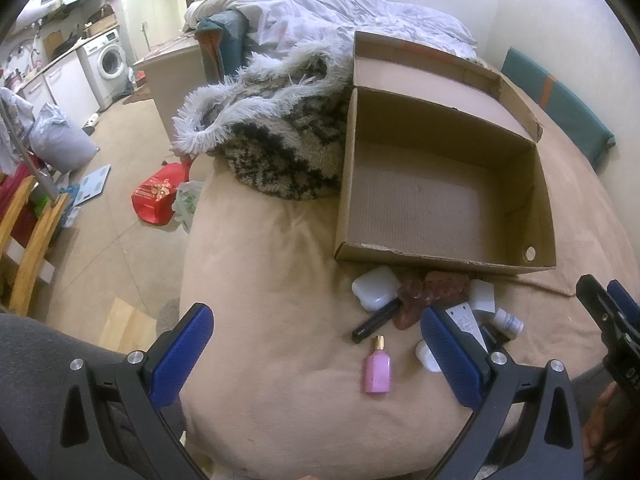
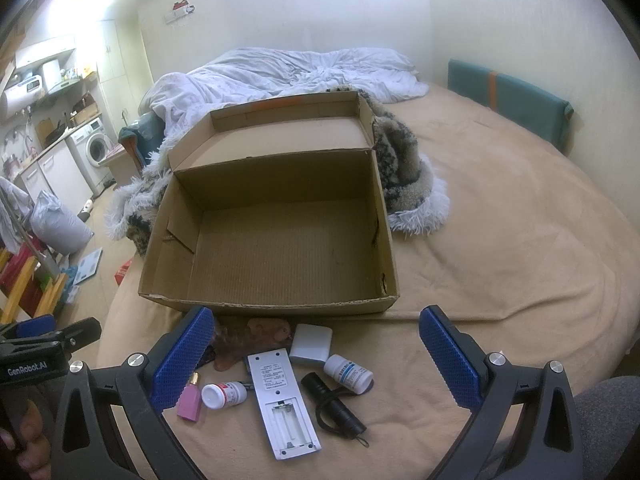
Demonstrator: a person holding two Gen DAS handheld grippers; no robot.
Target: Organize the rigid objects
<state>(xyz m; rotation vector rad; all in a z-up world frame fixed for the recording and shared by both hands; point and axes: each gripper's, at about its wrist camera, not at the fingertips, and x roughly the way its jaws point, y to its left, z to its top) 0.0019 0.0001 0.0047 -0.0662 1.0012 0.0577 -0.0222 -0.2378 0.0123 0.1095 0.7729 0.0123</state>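
Observation:
An open cardboard box (image 2: 224, 300) (image 1: 400, 258) lies empty on the beige bed. In front of it lie small items: a pink bottle (image 1: 377, 372) (image 2: 189, 400), a black tube (image 1: 376, 320), a white case (image 1: 374, 286), a brown comb (image 2: 256, 330), a white remote (image 2: 282, 400) with its battery bay bare, a white block (image 2: 312, 344), two pill bottles (image 2: 224, 394) (image 2: 347, 372) and a black flashlight (image 2: 332, 406). My left gripper (image 1: 316, 336) is open above the pink bottle. My right gripper (image 2: 314, 340) is open above the remote. Neither holds anything.
A fluffy patterned blanket (image 1: 280, 140) and a white duvet (image 2: 300, 68) lie behind the box. A teal cushion (image 2: 508, 96) leans on the far wall. Left of the bed, the floor holds a red bag (image 1: 158, 196), a grey bin (image 1: 60, 144) and a wooden chair (image 1: 28, 232).

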